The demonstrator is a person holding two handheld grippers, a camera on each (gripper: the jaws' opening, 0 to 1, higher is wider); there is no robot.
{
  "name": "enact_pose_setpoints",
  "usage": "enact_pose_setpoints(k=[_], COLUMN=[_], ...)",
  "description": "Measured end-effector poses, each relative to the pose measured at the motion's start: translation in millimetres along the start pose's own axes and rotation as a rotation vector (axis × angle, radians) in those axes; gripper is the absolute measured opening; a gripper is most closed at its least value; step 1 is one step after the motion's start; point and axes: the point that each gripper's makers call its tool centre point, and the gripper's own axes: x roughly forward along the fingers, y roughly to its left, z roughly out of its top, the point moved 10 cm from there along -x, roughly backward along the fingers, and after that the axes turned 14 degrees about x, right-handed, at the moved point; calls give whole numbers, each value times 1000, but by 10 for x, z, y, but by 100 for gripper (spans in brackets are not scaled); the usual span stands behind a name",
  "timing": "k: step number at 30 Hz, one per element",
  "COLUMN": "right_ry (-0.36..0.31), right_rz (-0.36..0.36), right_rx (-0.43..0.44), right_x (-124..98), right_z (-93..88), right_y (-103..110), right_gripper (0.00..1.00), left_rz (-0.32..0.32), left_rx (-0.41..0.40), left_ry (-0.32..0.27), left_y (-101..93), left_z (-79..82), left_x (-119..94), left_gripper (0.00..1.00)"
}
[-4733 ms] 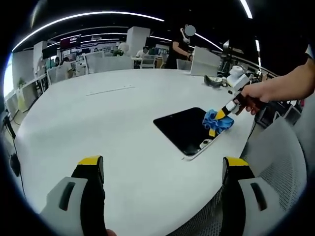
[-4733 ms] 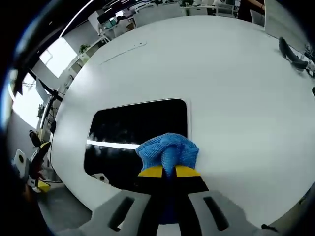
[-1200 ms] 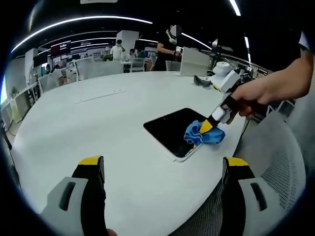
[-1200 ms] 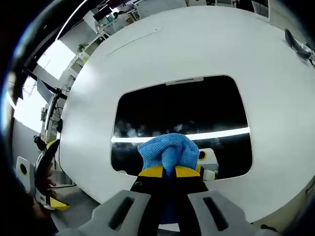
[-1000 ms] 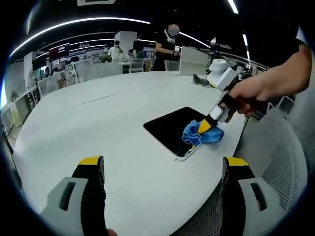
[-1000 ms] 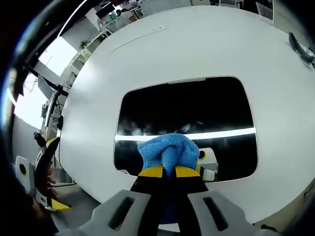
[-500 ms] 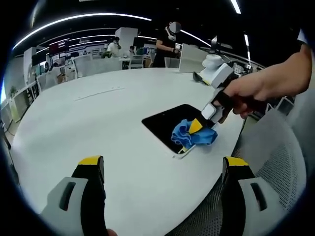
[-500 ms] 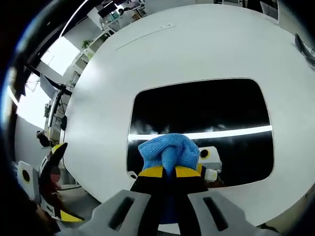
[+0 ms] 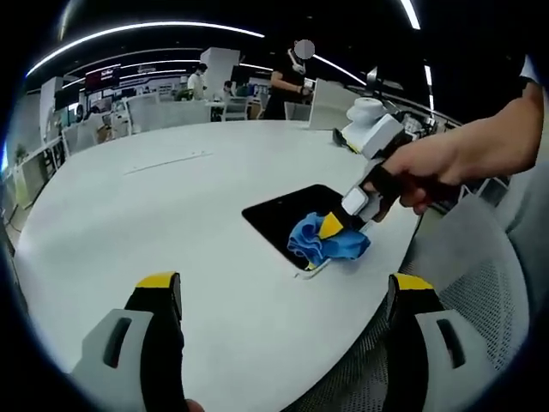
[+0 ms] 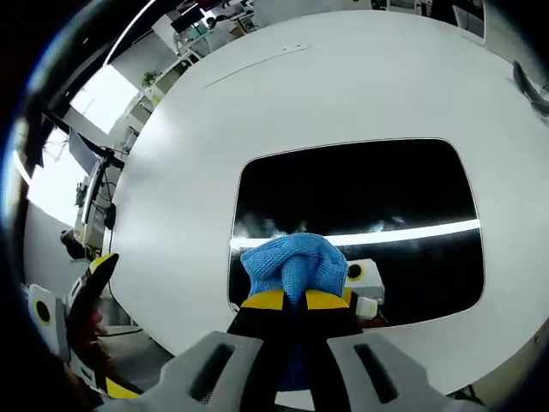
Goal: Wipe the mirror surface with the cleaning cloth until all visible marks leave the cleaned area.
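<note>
A dark rectangular mirror [image 10: 360, 206] lies flat on the round white table [image 10: 343, 86]. My right gripper [image 10: 295, 299] is shut on a bunched blue cleaning cloth [image 10: 293, 263], which presses on the mirror's near edge. In the left gripper view the same mirror [image 9: 287, 210] lies right of centre, with the blue cloth [image 9: 324, 244] at its near corner under the right gripper [image 9: 331, 226], held by a person's hand [image 9: 437, 167]. My left gripper [image 9: 283, 292] hangs open above the table, well short of the mirror, its yellow-tipped jaws far apart.
The mirror sits near the table's edge, by a grey mesh chair [image 9: 472, 283]. A dark object [image 10: 527, 86] lies on the table beyond the mirror. Desks and people [image 9: 283, 81] stand in the office behind. White table top [image 9: 129, 215] spreads to the left.
The right gripper has slid the cloth along the mirror's near edge towards its left corner. The left gripper stays open and nearly still.
</note>
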Motion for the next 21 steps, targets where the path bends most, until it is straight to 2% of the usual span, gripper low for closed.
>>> enact_pose_setpoints(k=[18,21], right_ry=[19,22], right_rz=[-5,-3], right_rx=[-63,-65], right_x=[55,69], right_z=[-25,-19], right_y=[199,217], right_gripper=[1,1], left_rz=[26,-13], left_rx=[-3,-2], left_ry=[21,13], left_y=[25,3], left_z=[-16,-19], left_x=[-4,20], left_gripper=[99,99])
